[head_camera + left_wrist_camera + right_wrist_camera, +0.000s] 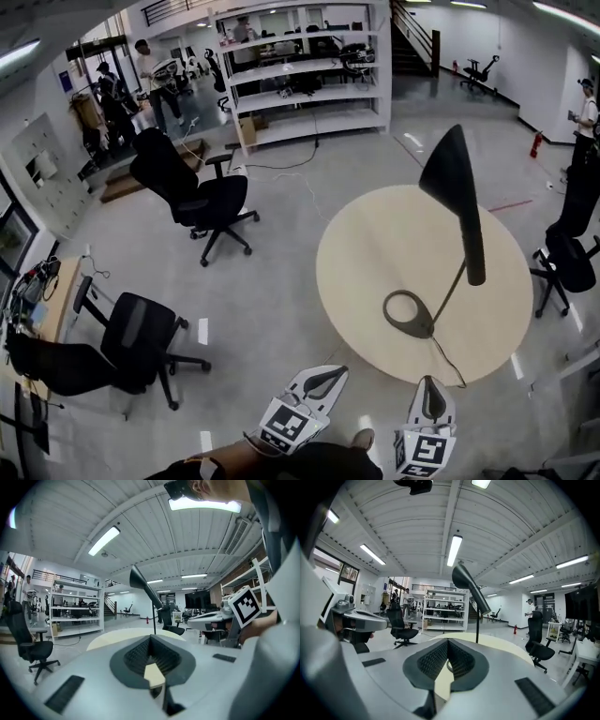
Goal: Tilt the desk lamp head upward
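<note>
A black desk lamp stands on the round wooden table. Its ring base lies near the table's front edge, and a thin stem rises to the long cone head, which slopes down to the right. Both grippers hang below the table's front edge, off the lamp. My left gripper is shut and holds nothing. The right gripper is also shut and empty. From the left gripper view, the lamp head shows beyond the closed jaws. The right gripper view has the lamp head above its closed jaws.
Black office chairs stand left of the table, at the front left and at the right. White shelving fills the back. People stand at the far left and far right. A cluttered desk sits at the left edge.
</note>
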A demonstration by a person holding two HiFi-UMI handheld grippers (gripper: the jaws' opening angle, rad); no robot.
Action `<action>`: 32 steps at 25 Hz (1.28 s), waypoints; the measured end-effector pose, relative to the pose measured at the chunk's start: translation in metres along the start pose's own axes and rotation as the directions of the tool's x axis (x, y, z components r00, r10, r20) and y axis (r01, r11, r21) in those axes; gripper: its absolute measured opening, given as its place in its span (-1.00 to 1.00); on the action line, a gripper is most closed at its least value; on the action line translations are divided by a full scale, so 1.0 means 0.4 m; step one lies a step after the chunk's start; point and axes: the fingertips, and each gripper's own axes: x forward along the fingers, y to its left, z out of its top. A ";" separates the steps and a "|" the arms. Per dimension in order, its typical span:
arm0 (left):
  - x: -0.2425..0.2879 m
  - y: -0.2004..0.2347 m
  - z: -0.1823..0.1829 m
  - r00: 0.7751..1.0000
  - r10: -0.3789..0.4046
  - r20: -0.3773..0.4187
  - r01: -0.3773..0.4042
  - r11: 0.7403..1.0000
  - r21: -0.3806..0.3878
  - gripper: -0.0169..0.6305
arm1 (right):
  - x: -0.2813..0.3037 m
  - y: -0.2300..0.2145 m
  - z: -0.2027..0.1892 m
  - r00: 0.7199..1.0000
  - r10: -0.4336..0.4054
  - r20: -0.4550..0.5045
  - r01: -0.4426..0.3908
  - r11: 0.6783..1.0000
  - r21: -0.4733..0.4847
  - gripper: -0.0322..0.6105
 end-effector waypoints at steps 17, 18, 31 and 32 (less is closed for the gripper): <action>-0.395 0.071 -0.084 0.999 -0.037 0.006 0.037 0.999 -0.025 -0.80 | -0.261 0.275 -0.050 1.000 -0.023 -0.012 0.023 1.000 0.009 -0.86; -0.402 0.039 -0.087 0.999 -0.032 0.007 0.032 0.999 -0.020 -0.80 | -0.283 0.273 -0.051 1.000 -0.019 -0.010 0.019 1.000 0.008 -0.86; -0.431 -0.479 -0.149 0.999 0.036 -0.033 -0.037 0.999 -0.032 -0.80 | -0.619 0.154 -0.148 0.997 0.075 -0.031 -0.074 0.997 0.038 -0.86; -0.431 -0.501 -0.153 0.999 0.040 -0.034 -0.041 0.999 -0.029 -0.80 | -0.633 0.145 -0.156 0.996 0.080 -0.028 -0.078 0.996 0.039 -0.86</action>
